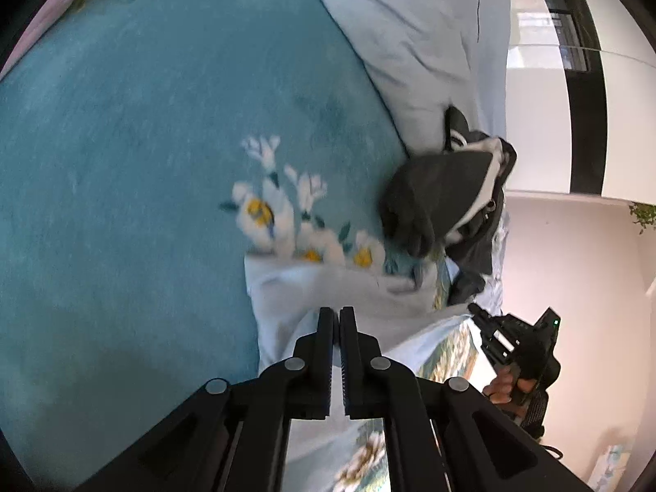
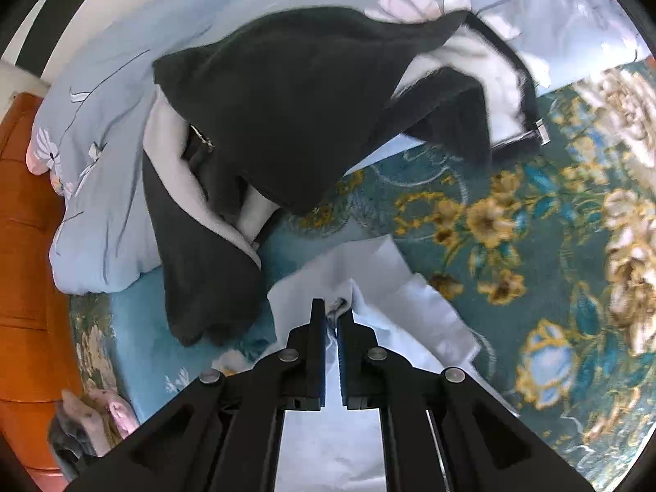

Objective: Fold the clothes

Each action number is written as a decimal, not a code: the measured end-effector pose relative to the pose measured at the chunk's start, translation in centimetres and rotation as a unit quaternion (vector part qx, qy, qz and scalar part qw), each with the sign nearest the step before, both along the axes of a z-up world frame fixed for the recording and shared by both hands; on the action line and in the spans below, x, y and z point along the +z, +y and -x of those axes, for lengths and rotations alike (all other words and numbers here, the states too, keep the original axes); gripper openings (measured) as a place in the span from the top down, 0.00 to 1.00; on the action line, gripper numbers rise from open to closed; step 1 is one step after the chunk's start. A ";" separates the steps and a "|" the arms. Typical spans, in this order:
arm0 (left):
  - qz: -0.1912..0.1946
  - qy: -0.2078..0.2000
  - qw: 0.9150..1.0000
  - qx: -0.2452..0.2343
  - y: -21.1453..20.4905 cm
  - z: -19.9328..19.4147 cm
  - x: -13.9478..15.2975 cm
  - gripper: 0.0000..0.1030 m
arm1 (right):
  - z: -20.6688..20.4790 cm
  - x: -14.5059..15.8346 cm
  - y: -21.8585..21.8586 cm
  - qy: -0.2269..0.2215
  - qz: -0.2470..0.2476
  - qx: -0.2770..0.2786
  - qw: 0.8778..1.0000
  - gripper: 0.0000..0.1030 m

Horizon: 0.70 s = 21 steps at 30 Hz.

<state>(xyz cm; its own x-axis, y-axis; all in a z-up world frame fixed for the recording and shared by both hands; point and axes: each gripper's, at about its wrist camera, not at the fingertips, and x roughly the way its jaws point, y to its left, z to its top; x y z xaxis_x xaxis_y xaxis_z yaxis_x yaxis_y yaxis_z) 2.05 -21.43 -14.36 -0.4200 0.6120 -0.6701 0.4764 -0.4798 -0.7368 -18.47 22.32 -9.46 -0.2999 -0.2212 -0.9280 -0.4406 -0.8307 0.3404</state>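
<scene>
A pale blue-white garment (image 1: pixel 295 299) lies on the teal flowered bedspread (image 1: pixel 143 143). My left gripper (image 1: pixel 337 313) is shut on this garment's edge. In the right wrist view my right gripper (image 2: pixel 332 307) is shut on a bunched fold of the same pale garment (image 2: pixel 369 274). The right gripper also shows in the left wrist view (image 1: pixel 508 340), at the lower right, held by a hand. A black and white jacket (image 2: pixel 287 94) lies crumpled just beyond the pale garment; it also shows in the left wrist view (image 1: pixel 443 188).
A light blue pillow or duvet (image 1: pixel 410 33) lies behind the jacket, also in the right wrist view (image 2: pixel 102 123). An orange headboard (image 2: pixel 28 246) is at the left. Some pink and grey cloth (image 2: pixel 94 414) lies at the lower left. A white wall with a dark frame (image 1: pixel 582 82) is at the right.
</scene>
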 end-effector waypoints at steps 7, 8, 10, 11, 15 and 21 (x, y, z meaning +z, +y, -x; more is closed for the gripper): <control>0.019 0.008 0.999 0.033 0.9 -8.0 -0.7 0.69 | -3.0 -1.3 2.8 0.055 0.035 -0.023 0.998 0.67; 0.022 -0.005 0.999 0.032 1.6 -9.1 -0.9 0.68 | -4.4 -1.9 3.4 0.051 0.040 -0.029 0.998 0.67; 0.020 -0.036 0.999 0.023 3.2 -10.8 -1.8 0.68 | -7.1 -3.1 4.8 0.040 0.050 -0.042 0.997 0.67; 0.016 -0.052 0.998 0.015 4.2 -11.3 -2.2 0.68 | -8.5 -3.7 5.5 0.035 0.055 -0.049 0.997 0.67; 0.011 -0.088 0.996 -0.012 7.5 -11.8 -3.1 0.68 | -14.0 -6.2 8.2 0.013 0.076 -0.075 0.994 0.58; 0.009 -0.095 0.994 0.045 8.4 -12.8 -4.7 0.64 | -17.6 -8.7 9.1 0.021 0.113 -0.107 0.988 0.56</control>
